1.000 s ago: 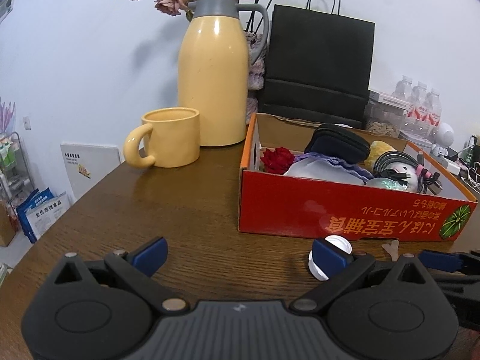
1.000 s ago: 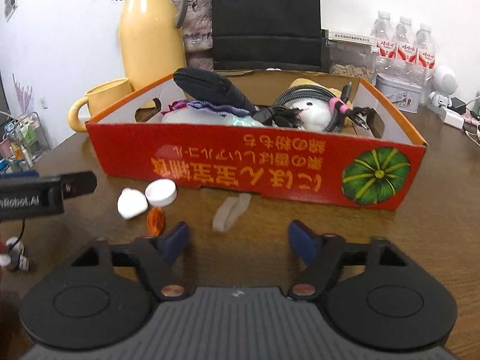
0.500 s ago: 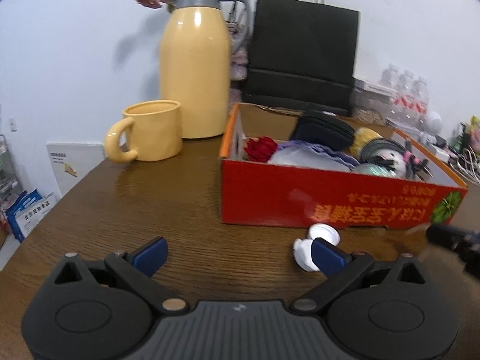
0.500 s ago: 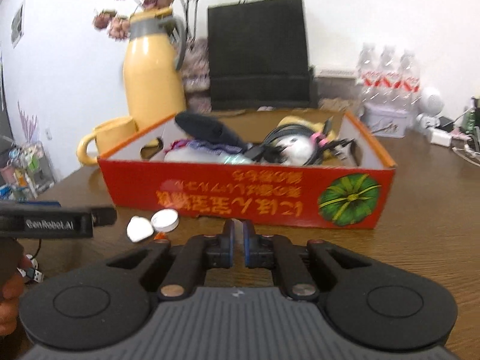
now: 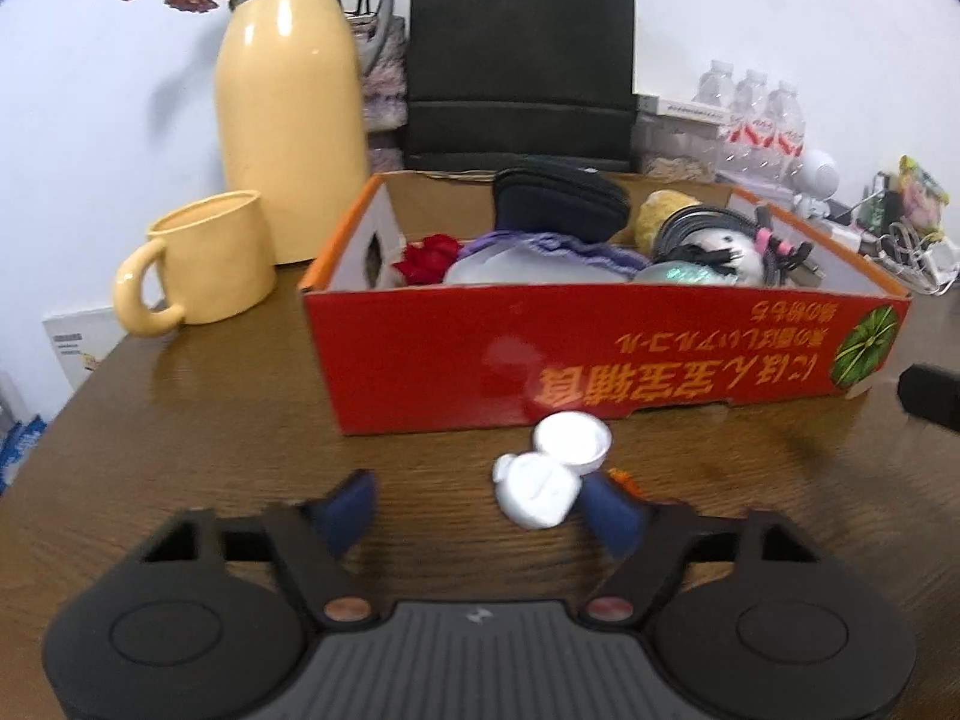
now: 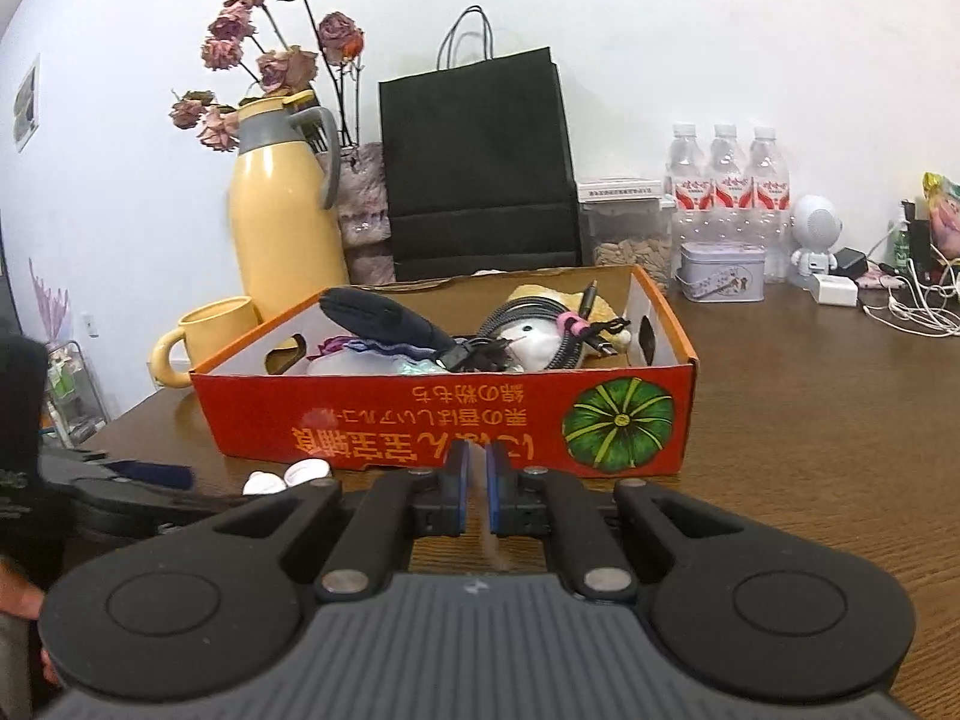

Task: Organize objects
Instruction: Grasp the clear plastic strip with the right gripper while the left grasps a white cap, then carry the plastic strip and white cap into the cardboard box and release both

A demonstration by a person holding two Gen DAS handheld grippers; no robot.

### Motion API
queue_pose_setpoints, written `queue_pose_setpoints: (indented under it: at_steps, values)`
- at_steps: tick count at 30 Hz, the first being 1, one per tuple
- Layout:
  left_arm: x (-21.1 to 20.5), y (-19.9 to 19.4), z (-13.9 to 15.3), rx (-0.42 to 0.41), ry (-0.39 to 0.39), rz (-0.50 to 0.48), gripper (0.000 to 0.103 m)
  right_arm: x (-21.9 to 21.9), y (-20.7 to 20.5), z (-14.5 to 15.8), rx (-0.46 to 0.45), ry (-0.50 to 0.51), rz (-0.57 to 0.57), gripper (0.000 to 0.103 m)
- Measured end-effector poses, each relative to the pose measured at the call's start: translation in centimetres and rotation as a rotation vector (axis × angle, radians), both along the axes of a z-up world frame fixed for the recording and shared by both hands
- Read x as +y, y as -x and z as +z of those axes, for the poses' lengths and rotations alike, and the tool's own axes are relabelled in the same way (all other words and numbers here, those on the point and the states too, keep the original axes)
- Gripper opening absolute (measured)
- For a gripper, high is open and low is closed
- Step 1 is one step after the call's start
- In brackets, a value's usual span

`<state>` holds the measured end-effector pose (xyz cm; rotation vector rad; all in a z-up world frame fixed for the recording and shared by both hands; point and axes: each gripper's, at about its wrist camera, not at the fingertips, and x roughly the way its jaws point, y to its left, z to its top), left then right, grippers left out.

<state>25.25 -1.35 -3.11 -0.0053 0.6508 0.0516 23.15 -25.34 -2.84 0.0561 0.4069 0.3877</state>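
Beside the red box, left wrist view: the left gripper [image 5: 480, 510] hangs low over the counter [image 5: 210, 450]; its blue fingers [image 5: 612, 519] have just been closing and stand half apart, pressing on nothing
White piece: the white piece [image 5: 537, 495] lies between the fingers, hard against the right-hand one and well clear of the other; smooth, rounded, glossy plastic, so likely to skid
White cap: the white cap [image 5: 573, 441] is a shallow round lid with a raised rim, touching the white piece on its far side
Orange bit: the orange bit [image 5: 621, 477] is small, mostly hidden behind the right-hand finger
Doing it well: centre the fingers on the white piece before closing further, or one pad will push it into the cap
Red box: the red box [image 5: 540, 354] is printed cardboard with an open top, already heaped with a dark pouch, cables and cloth

Right wrist view: the right gripper [image 6: 478, 492] has its fingers together, clamped on the pale strip [image 6: 493, 546]
Pale strip: thin, translucent, limp-looking; it hangs between the pads, clear of the counter, in front of the box's near wall
Doing it well: carry it over the wall and release it above a gap in the heap; a light strip may cling to a pad
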Motion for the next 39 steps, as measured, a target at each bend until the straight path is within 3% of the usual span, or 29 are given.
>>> queue_pose_setpoints:
  at_steps: [1, 3, 17, 23, 39]
  values:
    - [0.0, 0.1, 0.1, -0.012, 0.013, -0.012, 0.027, 0.1, 0.1, 0.0, -0.002, 0.001, 0.004, 0.007]
    - [0.1, 0.3, 0.2, -0.024, 0.042, -0.027, 0.025, 0.2, 0.3, 0.1, -0.006, 0.000, 0.011, 0.007]
    - [1.2, 2.4, 2.5, -0.164, 0.073, 0.083, 0.025, 0.0, 0.8, 0.4, -0.048, -0.021, 0.029, 0.007]
    - [0.3, 2.7, 4.4, -0.226, 0.073, 0.080, 0.025, 0.3, 0.5, 1.4, -0.094, -0.025, 0.039, 0.007]
    - [-0.6, -2.7, 7.8, -0.288, 0.067, 0.107, 0.025, 3.5, -4.8, 3.9, -0.181, -0.005, 0.054, 0.007]
